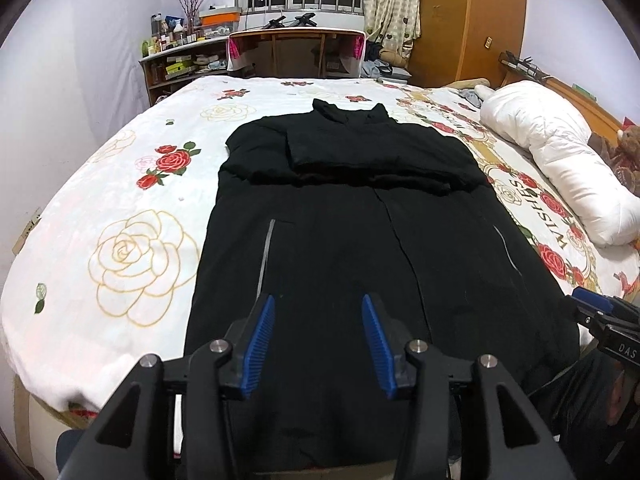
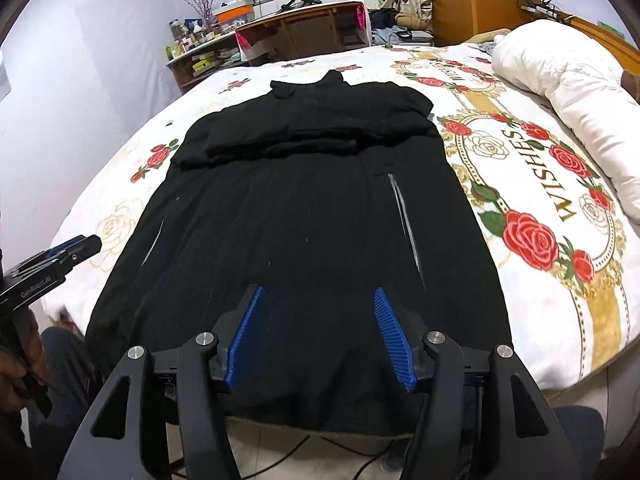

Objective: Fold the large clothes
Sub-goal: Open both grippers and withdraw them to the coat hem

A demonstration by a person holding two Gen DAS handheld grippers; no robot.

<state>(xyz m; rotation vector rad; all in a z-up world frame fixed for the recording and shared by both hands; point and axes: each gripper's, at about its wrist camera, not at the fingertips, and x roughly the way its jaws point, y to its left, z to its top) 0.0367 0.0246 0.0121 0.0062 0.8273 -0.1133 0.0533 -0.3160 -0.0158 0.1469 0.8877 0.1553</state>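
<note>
Across the bed (image 1: 132, 184), largest item: floral cover, white ground with red and cream roses, the word WISHES at the right side; a white duvet (image 1: 556, 152) bundled along the far right edge.

Coat (image 1: 344, 264): black, laid flat near the middle of the bed, long axis running near to far. Collar at the far end, hem at the near edge and hanging slightly over it. Sleeves already folded across the chest as a band at the far third. Two pale pocket zips, one on each side of the lower body.

Left gripper (image 1: 318, 302): jaws spread, holding nothing, poised above the near hem, left of the centre seam. Blue ribbed pads (image 1: 258, 346) face each other.

Right gripper (image 2: 318, 294): jaws spread likewise, empty, above the near hem on the right half, just inside the right zip.

Governing relation: coat lies straight ahead of both grippers, its length in line with the fingers; hem is the nearest edge to each, collar farthest. Both stand about equally near the hem, one per side. Judgement: the likely next fold takes the hem away toward the collar, each gripper pinching its own hem corner.
</note>
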